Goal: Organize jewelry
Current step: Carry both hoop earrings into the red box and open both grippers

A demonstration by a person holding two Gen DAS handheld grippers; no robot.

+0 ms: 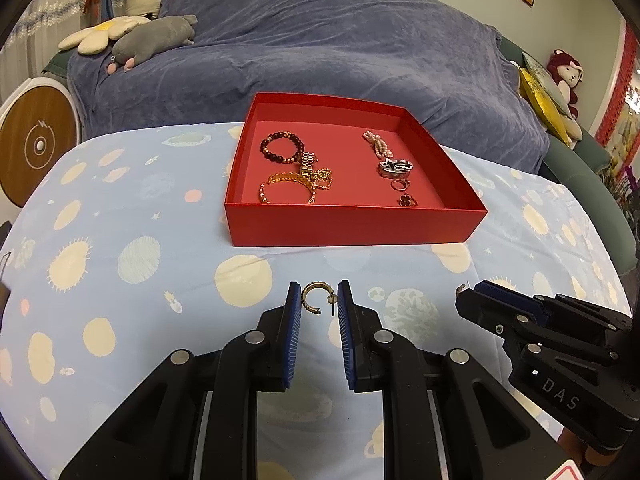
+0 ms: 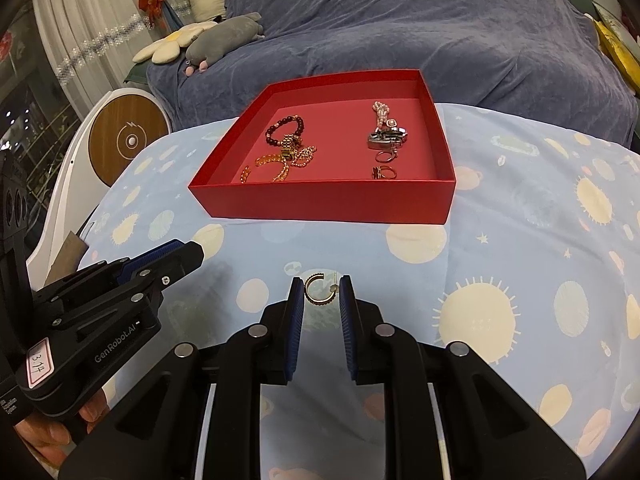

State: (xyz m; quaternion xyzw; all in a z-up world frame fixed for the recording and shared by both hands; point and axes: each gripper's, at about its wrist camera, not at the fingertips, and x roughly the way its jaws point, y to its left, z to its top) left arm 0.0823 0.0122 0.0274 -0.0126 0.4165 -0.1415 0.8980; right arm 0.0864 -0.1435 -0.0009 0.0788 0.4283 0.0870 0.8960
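Observation:
A red box [image 1: 352, 228] [image 2: 320, 204] sits on the patterned cloth and holds bracelets, a chain, a watch-like piece and rings. A gold hoop earring [image 1: 314, 298] lies on the cloth between the tips of my left gripper [image 1: 320, 292], which is open around it. A second gold hoop earring [image 2: 320, 290] lies between the tips of my right gripper [image 2: 322, 286], also open. The right gripper shows in the left wrist view [image 1: 466, 294] at the right, with a bit of the earring at its tip. The left gripper shows in the right wrist view [image 2: 192, 256] at the left.
The table is covered by a light blue cloth [image 1: 120, 260] with suns and planets. Behind it is a sofa under a blue throw [image 1: 320, 40] with plush toys [image 1: 156, 36]. A round wooden-faced device [image 1: 36, 148] stands at the left.

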